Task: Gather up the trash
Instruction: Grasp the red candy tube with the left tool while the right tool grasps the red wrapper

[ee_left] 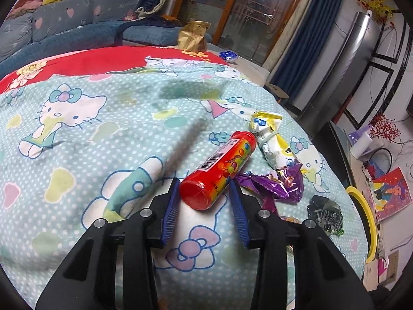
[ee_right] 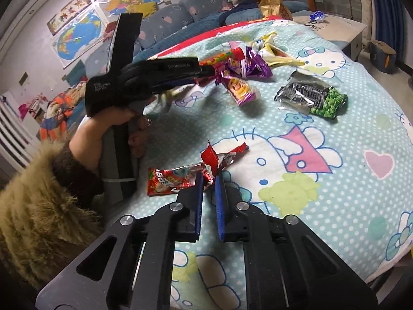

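Observation:
A red candy tube (ee_left: 219,169) lies on the Hello Kitty blanket (ee_left: 77,134), its near end between the fingers of my left gripper (ee_left: 205,184), which is open around it. A purple wrapper (ee_left: 278,183), a yellow-white wrapper (ee_left: 273,139) and a black-green packet (ee_left: 326,213) lie to its right. My right gripper (ee_right: 208,177) is shut on a red wrapper (ee_right: 180,179) low over the blanket. In the right wrist view the left gripper (ee_right: 206,71) reaches the tube (ee_right: 227,54) beside the purple wrapper (ee_right: 254,64), an orange-pink packet (ee_right: 240,90) and the black-green packet (ee_right: 312,97).
A gold bag (ee_left: 193,36) stands at the far edge of the blanket, with a blue wrapper (ee_left: 228,55) on a grey table behind. A sofa (ee_left: 64,23) lies beyond. A yellow-rimmed bin (ee_left: 364,219) stands at the blanket's right side.

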`<state>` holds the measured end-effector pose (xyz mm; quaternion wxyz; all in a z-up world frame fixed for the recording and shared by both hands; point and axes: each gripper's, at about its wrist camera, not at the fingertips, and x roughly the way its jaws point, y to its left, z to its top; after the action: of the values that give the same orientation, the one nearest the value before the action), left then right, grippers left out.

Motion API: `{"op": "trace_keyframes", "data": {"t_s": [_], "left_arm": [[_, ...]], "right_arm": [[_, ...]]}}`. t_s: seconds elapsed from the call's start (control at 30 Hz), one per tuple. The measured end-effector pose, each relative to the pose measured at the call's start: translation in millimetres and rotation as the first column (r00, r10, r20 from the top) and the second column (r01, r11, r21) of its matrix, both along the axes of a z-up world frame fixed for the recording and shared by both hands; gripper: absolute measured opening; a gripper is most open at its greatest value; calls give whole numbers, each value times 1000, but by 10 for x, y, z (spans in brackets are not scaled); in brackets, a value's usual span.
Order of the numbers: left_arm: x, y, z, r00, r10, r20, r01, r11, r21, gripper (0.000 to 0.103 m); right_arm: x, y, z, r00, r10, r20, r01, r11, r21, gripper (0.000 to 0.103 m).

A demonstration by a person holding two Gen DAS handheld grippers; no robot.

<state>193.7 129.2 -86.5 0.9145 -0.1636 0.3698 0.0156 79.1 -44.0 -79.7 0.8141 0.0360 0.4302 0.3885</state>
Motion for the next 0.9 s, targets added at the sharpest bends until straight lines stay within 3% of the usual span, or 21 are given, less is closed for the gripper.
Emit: {"op": "trace_keyframes", "data": {"t_s": [0.4,0.9], "left_arm": [[-280,-105,196,997,2,82,-4,1000,15,32],[-559,-186,694,976,11,215,-17,1000,26,30]], "right_arm": [[41,-272,216,997,-59,58,58,998,19,4],[189,-592,391,987,-121,106,119,993,25,4]]}}
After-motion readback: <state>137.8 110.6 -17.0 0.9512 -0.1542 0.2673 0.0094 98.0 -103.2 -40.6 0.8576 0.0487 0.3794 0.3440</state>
